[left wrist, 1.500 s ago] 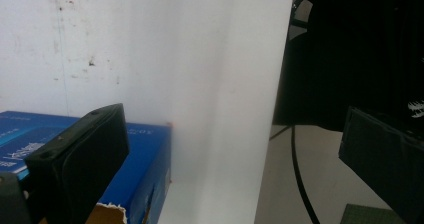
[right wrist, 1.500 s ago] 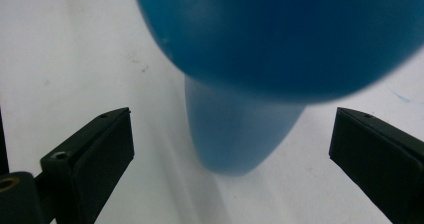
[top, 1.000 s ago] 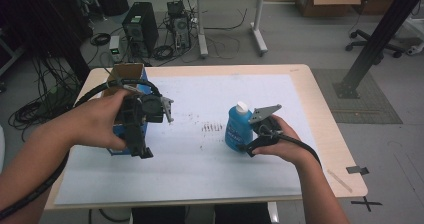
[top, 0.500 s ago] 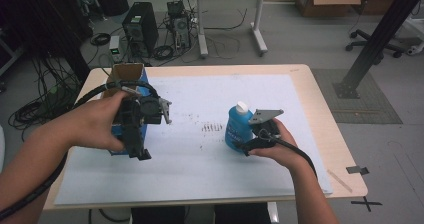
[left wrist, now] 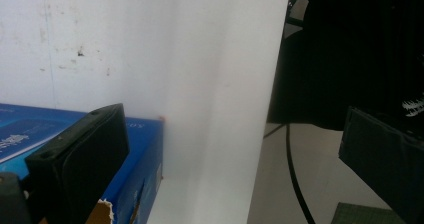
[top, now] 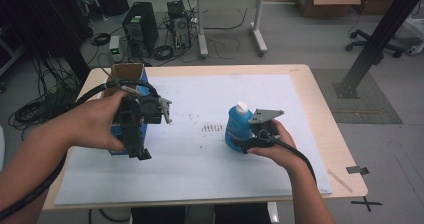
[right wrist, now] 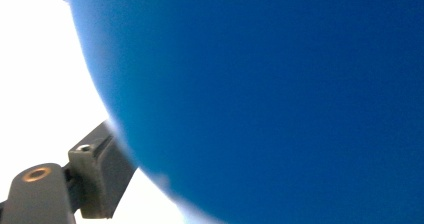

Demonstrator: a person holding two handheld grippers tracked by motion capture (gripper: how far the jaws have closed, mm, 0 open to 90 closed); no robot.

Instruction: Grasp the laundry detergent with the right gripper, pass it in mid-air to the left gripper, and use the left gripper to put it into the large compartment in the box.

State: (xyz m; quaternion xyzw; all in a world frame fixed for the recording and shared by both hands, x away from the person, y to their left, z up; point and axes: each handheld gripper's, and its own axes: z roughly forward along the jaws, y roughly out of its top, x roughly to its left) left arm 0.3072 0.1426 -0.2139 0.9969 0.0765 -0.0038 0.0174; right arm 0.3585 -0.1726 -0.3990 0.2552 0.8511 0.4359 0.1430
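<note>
A person works at a bench [top: 320,134] covered with white paper. The right claw [top: 246,140] is around an upright blue bottle [top: 237,129] with a white cap near the bench's middle; its jaws have just been closing, the bottle between them. The left claw [top: 137,146], jaws spread wide and grasping nothing, hangs beside a blue cardboard box [top: 126,74] at the left.

One blue bottle [top: 237,129], one blue box [top: 125,76], two claws

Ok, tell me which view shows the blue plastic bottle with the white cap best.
The high view: the blue plastic bottle stands whole and upright by the right gripper. The right gripper view shows blurred blue wall.
</note>
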